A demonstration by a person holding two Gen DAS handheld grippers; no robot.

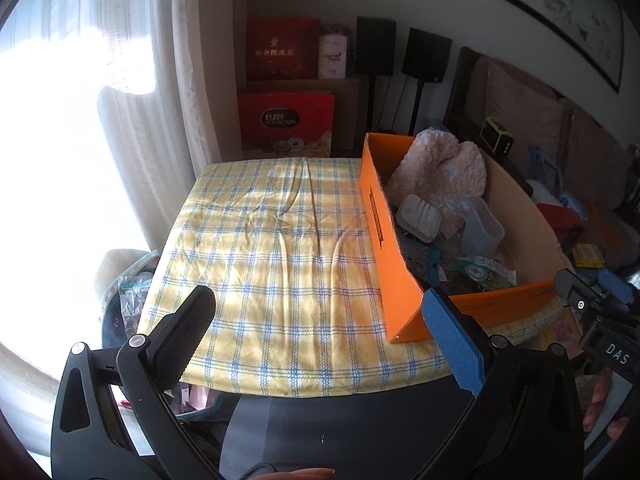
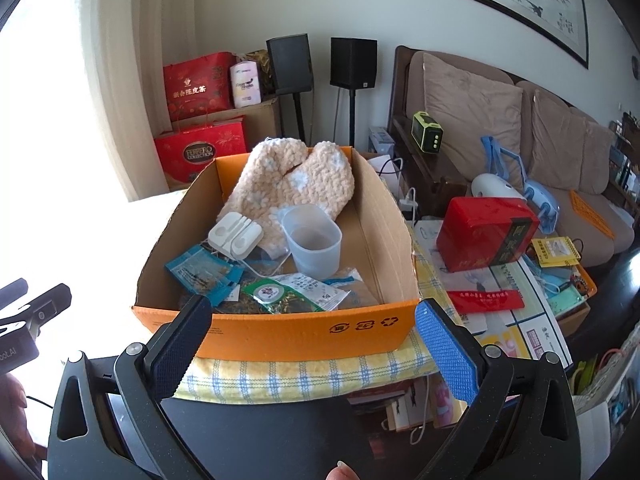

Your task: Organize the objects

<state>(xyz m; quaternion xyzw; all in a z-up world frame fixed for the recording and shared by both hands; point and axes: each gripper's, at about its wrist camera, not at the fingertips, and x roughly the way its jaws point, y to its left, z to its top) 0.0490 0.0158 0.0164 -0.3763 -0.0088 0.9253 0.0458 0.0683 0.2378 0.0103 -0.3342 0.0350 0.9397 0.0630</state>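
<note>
Objects to be organized sit heaped in an orange cardboard box [image 2: 280,332], which fills the centre of the right wrist view and the right half of the left wrist view. The right gripper [image 2: 314,346] hangs at the bottom of its frame with its fingers spread wide and nothing between them, just short of the box's near wall. The left gripper [image 1: 320,332] is likewise spread and empty, low in its frame over the yellow checked tablecloth [image 1: 260,240].

Beyond the right gripper's tips, snack packets [image 2: 288,292] lie flat along the near inside of the box. A translucent plastic cup [image 2: 314,242] stands upright mid-box, a white cable winder [image 2: 236,236] just to its left, and a knitted cream hat [image 2: 288,180] is piled against the far wall at upper centre. A red tin [image 2: 486,232] rests outside on the cluttered table at right.

Risks, as I judge them: the cup is light and thin-walled, so a hard squeeze could deform it or make it pop out of the pads. The packets are flat and slick, overlapping one another, and a pinch may lift two or slide off. Reaching over the near wall could catch the cardboard and shove the whole box across the loose cloth, bunching it.
</note>
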